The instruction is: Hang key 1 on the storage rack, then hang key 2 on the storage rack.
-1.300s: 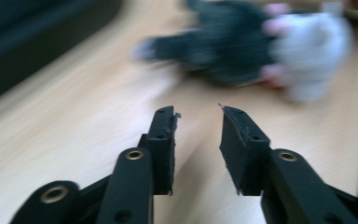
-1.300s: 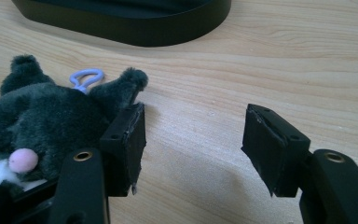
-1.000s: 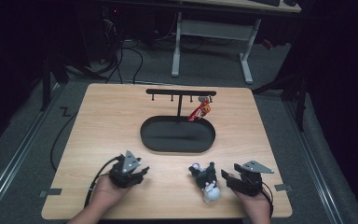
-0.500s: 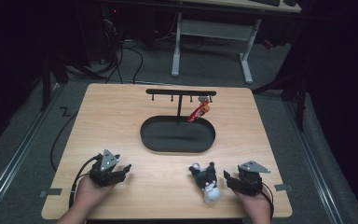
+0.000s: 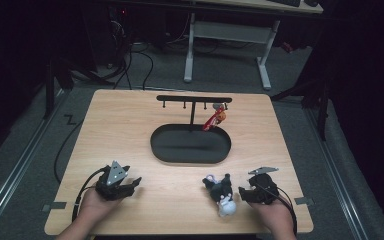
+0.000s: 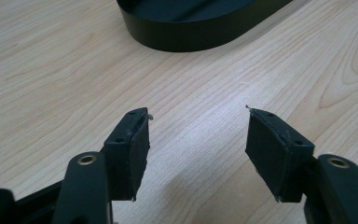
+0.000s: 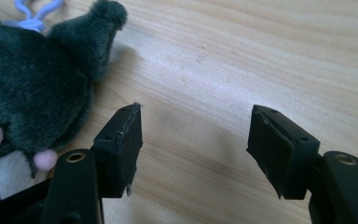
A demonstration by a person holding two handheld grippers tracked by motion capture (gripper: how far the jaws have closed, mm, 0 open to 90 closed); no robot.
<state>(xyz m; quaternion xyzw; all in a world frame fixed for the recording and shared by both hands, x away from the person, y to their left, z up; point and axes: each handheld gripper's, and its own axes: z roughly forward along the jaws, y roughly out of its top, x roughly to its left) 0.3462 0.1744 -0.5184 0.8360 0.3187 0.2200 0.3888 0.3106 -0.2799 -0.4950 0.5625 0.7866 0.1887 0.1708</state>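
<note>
The plush toy [image 5: 220, 192] is dark grey and fluffy, with pink spots, a white part and a pale blue plastic loop [image 7: 35, 14]. It lies on the light wooden counter [image 5: 130, 130], just beside the right tongs [image 5: 243, 192], which are open and empty. The left tongs [image 5: 132, 184] are open too. A smooth black oval tray [image 5: 190, 145] sits further back.

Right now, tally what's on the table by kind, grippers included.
Grippers: 2, left gripper and right gripper, both open and holding nothing.
Plush toys: 1, dark plush toy lying beside the right gripper.
Trays: 1, black oval tray.
Hook racks: 1, black rack behind the tray.
Hanging items: 1, red keychain on the rack.
Total: 6.
</note>
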